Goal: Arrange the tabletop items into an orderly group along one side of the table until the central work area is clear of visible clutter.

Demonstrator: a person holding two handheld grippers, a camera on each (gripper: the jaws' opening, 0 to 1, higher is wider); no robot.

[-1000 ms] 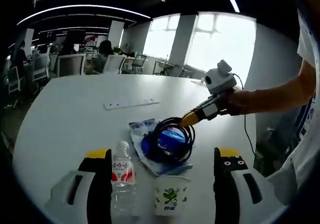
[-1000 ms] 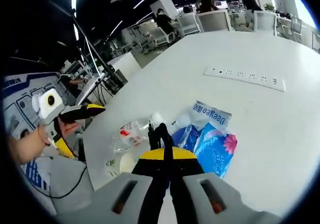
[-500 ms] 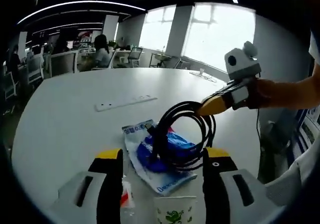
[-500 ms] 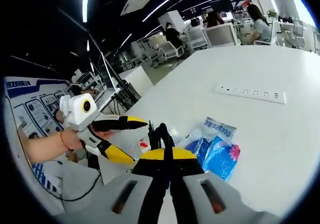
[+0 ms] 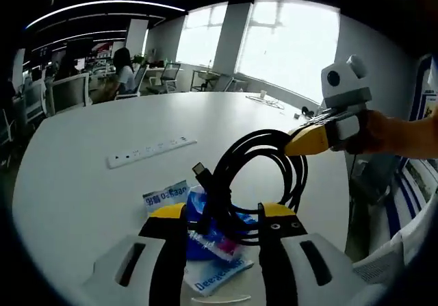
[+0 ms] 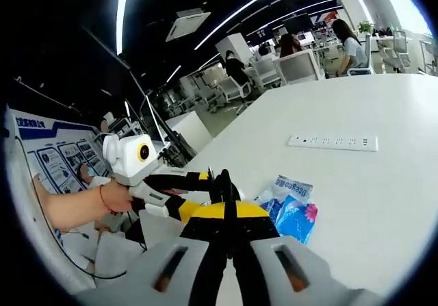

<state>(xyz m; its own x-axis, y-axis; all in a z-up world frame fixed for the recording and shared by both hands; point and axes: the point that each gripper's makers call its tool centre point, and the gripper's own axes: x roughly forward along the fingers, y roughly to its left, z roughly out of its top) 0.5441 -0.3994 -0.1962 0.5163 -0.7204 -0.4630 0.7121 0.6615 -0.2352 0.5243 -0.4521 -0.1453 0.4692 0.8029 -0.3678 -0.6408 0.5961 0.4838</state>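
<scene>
Right gripper (image 5: 295, 142), jaws clamped on coiled black cable (image 5: 254, 183), above blue tissue packet (image 5: 205, 241); left gripper (image 5: 221, 213) jaws apart, empty; power strip (image 5: 150, 151) beyond the packet.

You have a big round white table (image 5: 75, 196) in front of you. A long white power strip (image 5: 150, 150) lies flat on it, farther out. Nearer to you lies a blue and white plastic packet (image 6: 291, 207) with writing on it, well apart from the strip.
</scene>
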